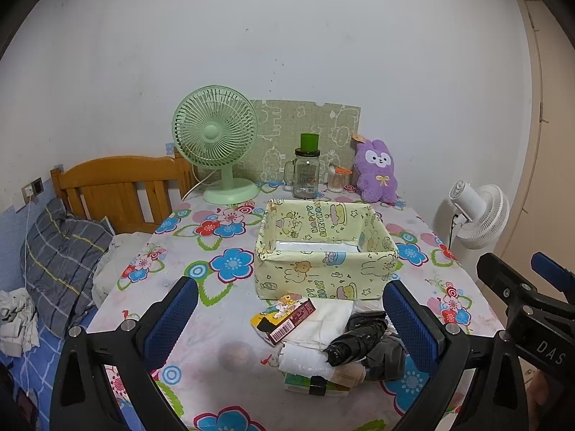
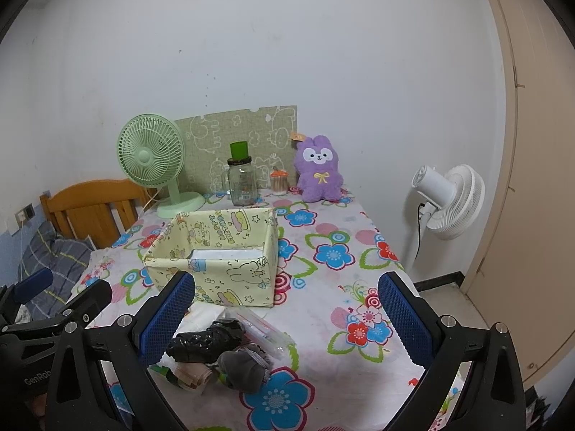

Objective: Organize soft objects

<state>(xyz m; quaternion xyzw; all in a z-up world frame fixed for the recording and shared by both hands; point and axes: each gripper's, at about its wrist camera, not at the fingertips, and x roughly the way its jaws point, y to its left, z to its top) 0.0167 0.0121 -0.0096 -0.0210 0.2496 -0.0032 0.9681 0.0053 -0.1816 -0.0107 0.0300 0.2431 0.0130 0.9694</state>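
A pile of soft objects (image 1: 334,344), topped by a crumpled black bag (image 1: 354,339), lies on the floral tablecloth (image 1: 222,359) just in front of the yellow cartoon-print storage box (image 1: 323,248). It sits between the left gripper's (image 1: 289,323) spread, empty fingers, slightly right of centre. The right gripper (image 2: 285,318), likewise spread and empty, has the pile by its left finger. The left gripper appears better aligned.

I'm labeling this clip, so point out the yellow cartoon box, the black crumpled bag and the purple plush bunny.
yellow cartoon box (image 1: 323,280): left wrist view, on its near front wall.
black crumpled bag (image 1: 359,341): left wrist view, middle of the bundle.
purple plush bunny (image 2: 319,176): right wrist view, on its belly by the yellow bow.
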